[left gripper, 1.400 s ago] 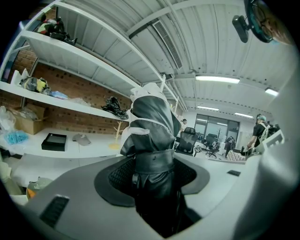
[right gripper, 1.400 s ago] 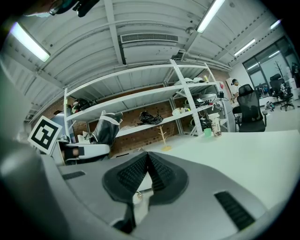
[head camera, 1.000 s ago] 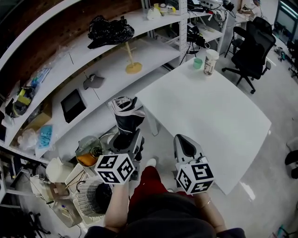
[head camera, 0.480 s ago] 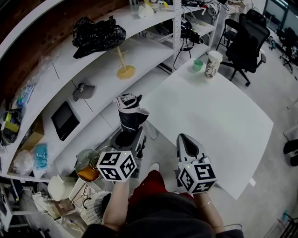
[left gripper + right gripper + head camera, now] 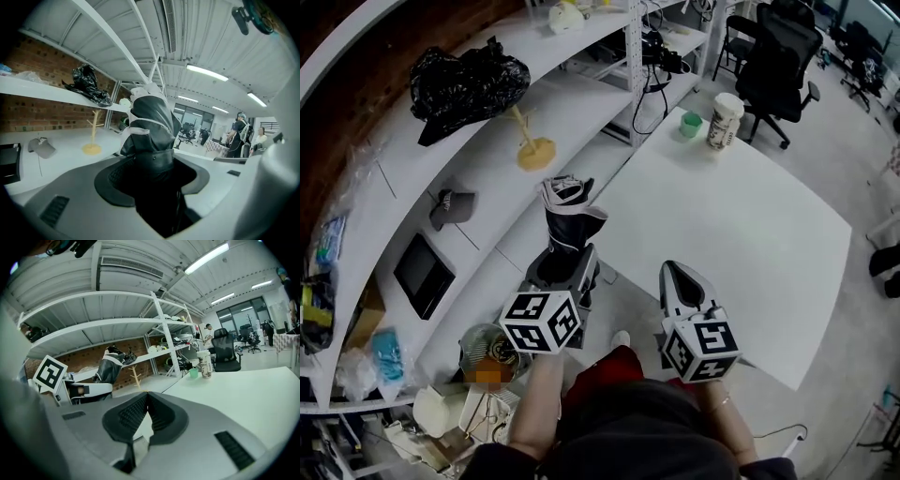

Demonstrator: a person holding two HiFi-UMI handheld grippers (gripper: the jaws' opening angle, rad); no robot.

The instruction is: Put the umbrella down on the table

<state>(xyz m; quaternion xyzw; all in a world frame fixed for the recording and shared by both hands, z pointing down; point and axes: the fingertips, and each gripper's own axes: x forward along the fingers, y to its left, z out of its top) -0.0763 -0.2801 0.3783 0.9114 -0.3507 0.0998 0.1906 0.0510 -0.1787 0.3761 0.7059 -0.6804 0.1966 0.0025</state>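
A folded black umbrella (image 5: 565, 223) with white trim stands upright between the jaws of my left gripper (image 5: 567, 264), which is shut on its lower part. In the left gripper view the umbrella (image 5: 151, 123) fills the gap between the jaws of the left gripper (image 5: 152, 165). My right gripper (image 5: 672, 272) is shut with nothing in it, its pads meeting at the tip of the right gripper (image 5: 146, 397). It hovers at the near edge of the white table (image 5: 750, 244). The umbrella (image 5: 109, 369) is left of the table, over the floor beside the shelves.
A tall paper cup (image 5: 724, 120) and a small green cup (image 5: 690, 124) stand at the table's far corner, with a black office chair (image 5: 778, 61) behind. White shelves (image 5: 487, 202) on the left carry a wooden stand (image 5: 532, 148) and a black bag (image 5: 464, 80). People stand in the distance (image 5: 239, 133).
Both grippers have moved along the shelves toward the table, which is nearer now. The umbrella stays upright in the left gripper. The right gripper stays shut.
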